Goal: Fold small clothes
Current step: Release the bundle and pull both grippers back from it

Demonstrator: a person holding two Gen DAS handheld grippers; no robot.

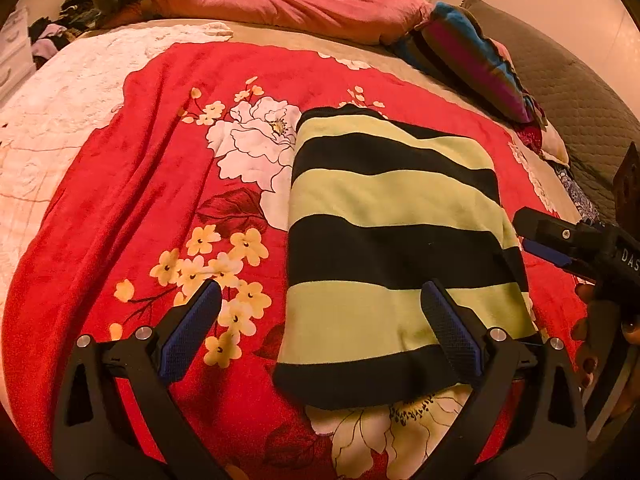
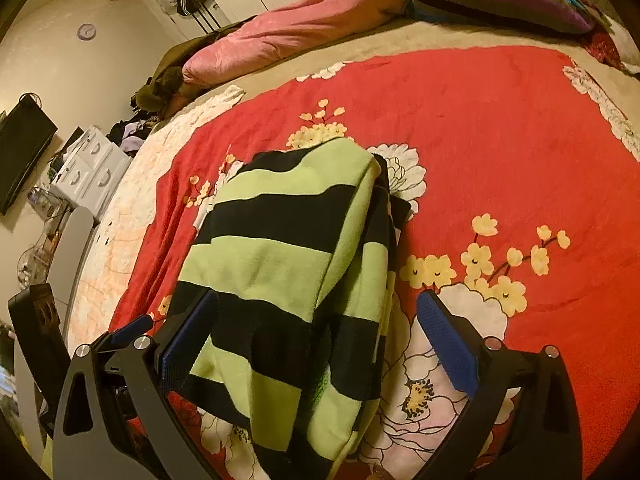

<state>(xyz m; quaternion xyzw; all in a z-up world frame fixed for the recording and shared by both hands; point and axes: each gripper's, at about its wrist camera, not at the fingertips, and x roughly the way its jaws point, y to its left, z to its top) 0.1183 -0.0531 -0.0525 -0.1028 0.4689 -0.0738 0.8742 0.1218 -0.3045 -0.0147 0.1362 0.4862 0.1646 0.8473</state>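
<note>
Folded striped garment [image 1: 392, 240] lay w/ long axis pointing away from both grippers' jaws; left gripper [image 1: 322, 312] & right gripper [image 2: 318, 322] jaws apart, gripping nothing.

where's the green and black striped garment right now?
The green and black striped garment lies folded on the red floral blanket, right of centre in the left wrist view, beside a white printed flower.

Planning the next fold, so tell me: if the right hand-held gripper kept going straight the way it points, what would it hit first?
Most likely the striped garment: it lies folded between the open fingers of the right hand-held gripper, on the red floral blanket. Depth is uncertain.
</note>
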